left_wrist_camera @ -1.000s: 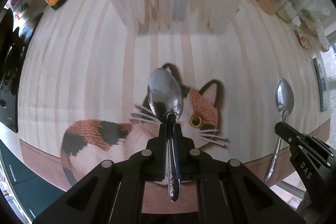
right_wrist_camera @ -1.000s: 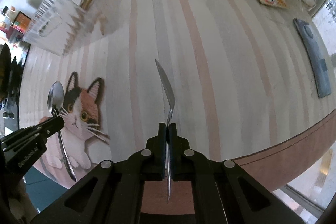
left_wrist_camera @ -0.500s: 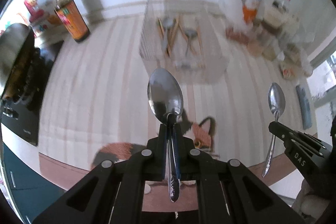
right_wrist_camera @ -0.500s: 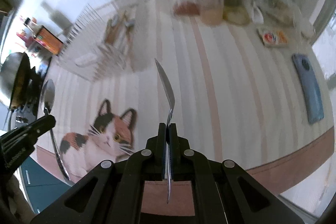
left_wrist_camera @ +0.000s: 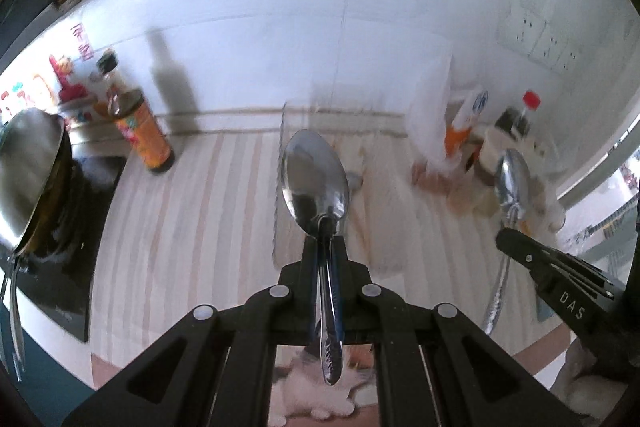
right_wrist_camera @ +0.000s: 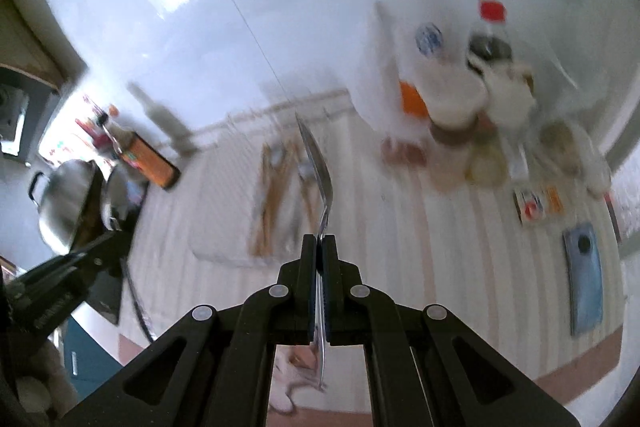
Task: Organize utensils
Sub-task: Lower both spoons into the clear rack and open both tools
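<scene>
Each gripper pinches a steel spoon by its slim handle above the striped tabletop: left gripper, right gripper. Light, stiff, slippery; grip mid-handle.

Glossy mirror-bright metal spoon; matt black plastic claw; shiny steel pot; glossy white wall

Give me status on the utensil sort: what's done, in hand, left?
Done: the clear organizer tray on the striped mat already holds chopsticks and some cutlery, blurred. In hand: the left gripper is shut on a spoon, and the right gripper is shut on a second spoon, both above the counter. Left: both spoons are not yet in the tray.
</scene>
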A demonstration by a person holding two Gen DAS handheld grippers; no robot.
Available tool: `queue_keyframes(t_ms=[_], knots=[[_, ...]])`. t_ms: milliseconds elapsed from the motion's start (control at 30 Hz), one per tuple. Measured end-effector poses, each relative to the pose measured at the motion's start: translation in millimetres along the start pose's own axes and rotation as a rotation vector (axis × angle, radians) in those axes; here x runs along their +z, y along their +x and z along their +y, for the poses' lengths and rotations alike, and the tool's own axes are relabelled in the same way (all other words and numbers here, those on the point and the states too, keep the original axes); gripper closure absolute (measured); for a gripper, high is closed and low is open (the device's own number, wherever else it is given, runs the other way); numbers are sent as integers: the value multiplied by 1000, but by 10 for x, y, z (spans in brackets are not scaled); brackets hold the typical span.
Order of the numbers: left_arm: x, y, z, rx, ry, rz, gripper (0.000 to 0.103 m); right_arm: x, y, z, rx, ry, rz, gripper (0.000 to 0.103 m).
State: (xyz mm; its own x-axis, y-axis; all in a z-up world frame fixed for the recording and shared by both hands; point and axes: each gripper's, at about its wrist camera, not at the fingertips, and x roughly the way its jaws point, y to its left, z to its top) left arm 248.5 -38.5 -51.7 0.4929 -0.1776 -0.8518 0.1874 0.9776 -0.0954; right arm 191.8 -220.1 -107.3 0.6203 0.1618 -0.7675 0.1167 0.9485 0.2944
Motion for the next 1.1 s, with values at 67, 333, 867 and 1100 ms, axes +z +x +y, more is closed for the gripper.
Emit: queue_keyframes(t_ms=[67,333,867,1100], knots=[[132,66,-15,-13,5,5,99,165,21,85,3,-12,-12,101],[538,536,44,-25,16,73,99,669,441,219,27,17,33,101],[650,1378,192,-48,11,266,99,817,1520,314,11,15,233,100],[634,1470,295,-10,-15,323,95,775,1723,322,-13,16,305,93]])
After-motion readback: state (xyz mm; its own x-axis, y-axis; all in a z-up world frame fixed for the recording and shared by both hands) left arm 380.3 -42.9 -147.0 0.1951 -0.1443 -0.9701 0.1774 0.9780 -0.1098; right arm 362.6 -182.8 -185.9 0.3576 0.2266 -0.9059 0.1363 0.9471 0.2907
